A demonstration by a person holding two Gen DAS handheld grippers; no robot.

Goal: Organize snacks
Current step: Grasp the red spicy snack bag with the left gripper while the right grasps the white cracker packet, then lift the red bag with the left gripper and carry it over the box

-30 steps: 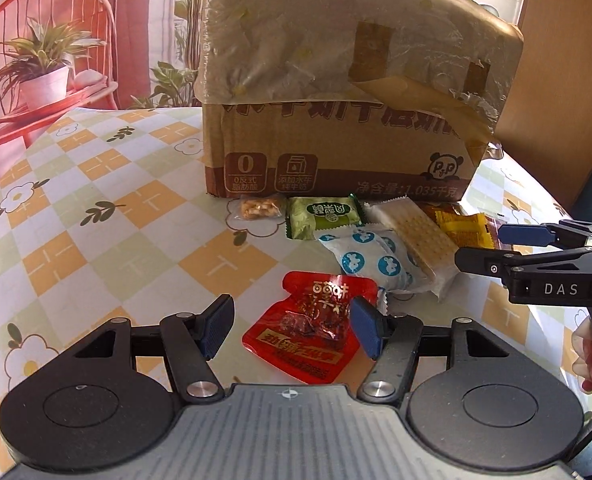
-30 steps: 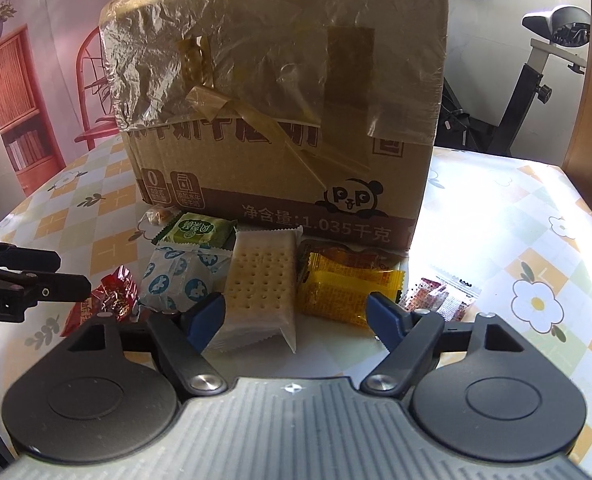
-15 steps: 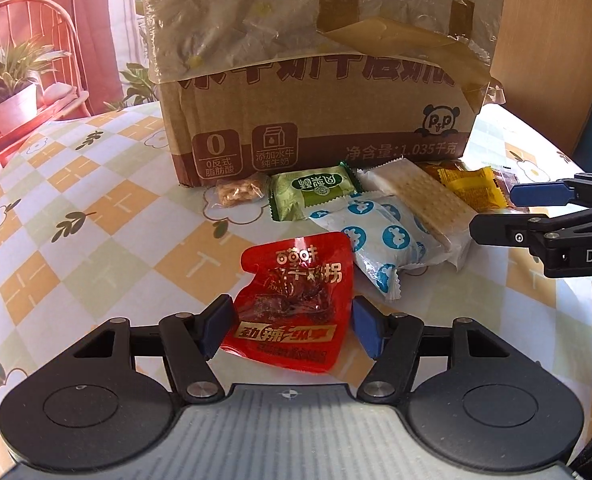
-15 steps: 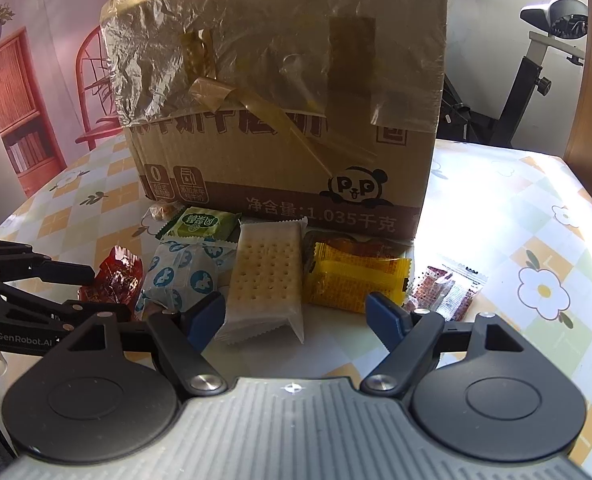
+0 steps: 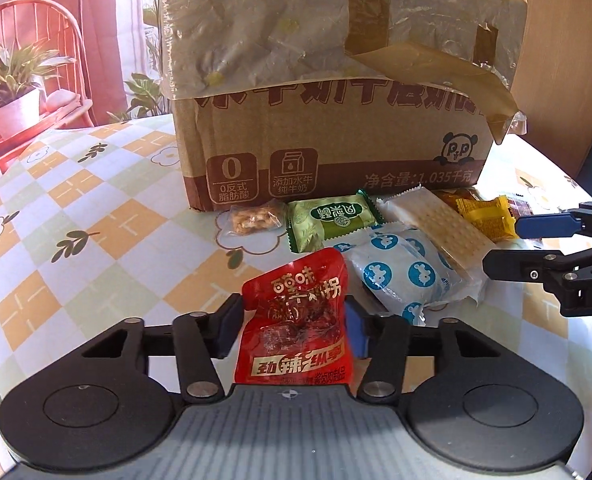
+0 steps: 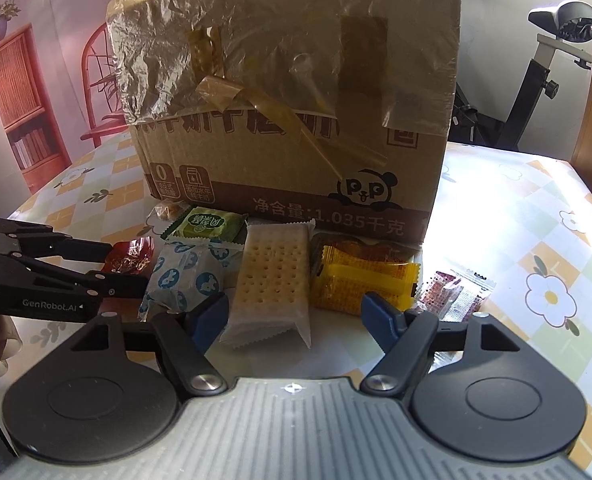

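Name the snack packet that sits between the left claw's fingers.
The red packet. Every other snack lies farther off by the cardboard box, outside the left claw.

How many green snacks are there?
1: the green packet lies before the box, between the nut packet and the crackers. Others may hide behind the box.
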